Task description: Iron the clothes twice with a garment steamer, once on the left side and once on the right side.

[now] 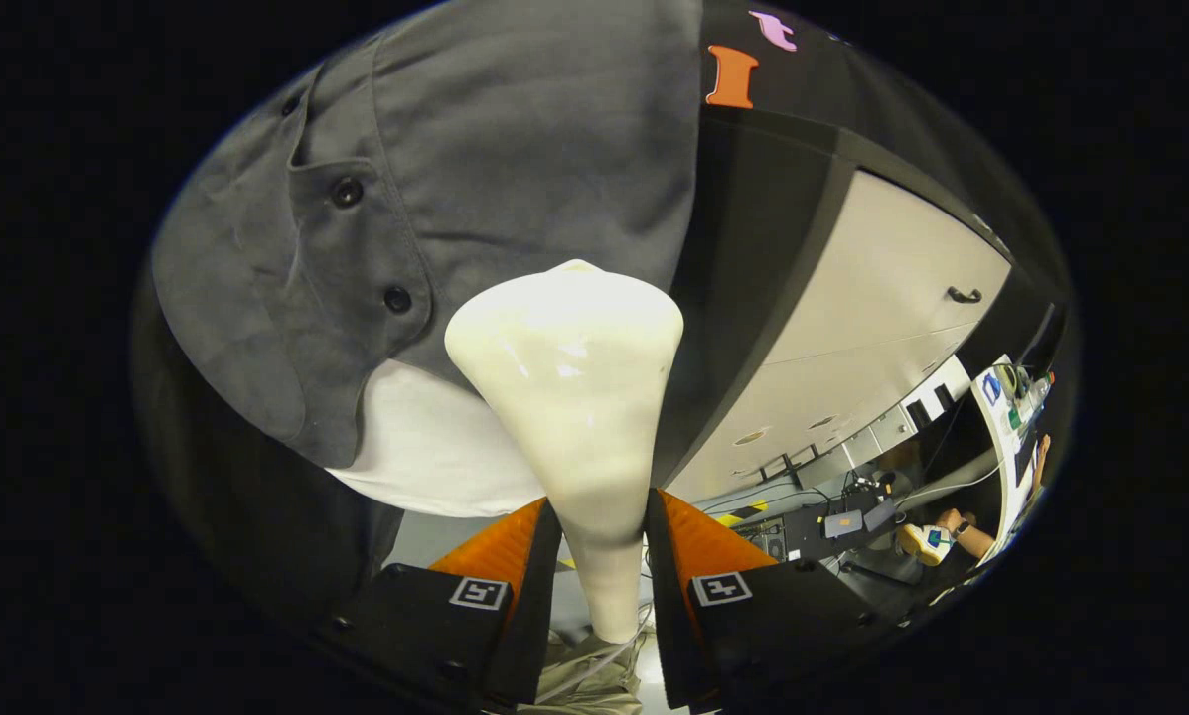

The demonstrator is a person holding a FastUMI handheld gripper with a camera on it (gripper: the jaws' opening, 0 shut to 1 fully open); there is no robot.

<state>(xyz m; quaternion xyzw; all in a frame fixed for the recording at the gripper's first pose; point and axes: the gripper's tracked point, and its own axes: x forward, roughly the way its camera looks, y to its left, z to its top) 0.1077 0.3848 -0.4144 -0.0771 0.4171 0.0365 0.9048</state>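
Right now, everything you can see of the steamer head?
The steamer head is a cream-white, glossy, plastic-looking cone: wide rounded top, narrowing to a neck clamped between the fingers of the claw. It points away from the camera, its wide end at the lower part of the hanging grey shirt; contact cannot be told. A thin cord trails below the neck.

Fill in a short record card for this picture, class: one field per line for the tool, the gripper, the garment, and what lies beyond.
tool: white garment steamer, handle between the fingers, wide head pointing ahead
gripper: gripper shut on the steamer's handle, both fingers pressing its sides
garment: grey shirt hanging just beyond the steamer head, two dark buttons on its placket
under the shirt: white cloth showing below the hem
contact: cannot tell whether the head touches the shirt
background: pale cabinet with a dark handle
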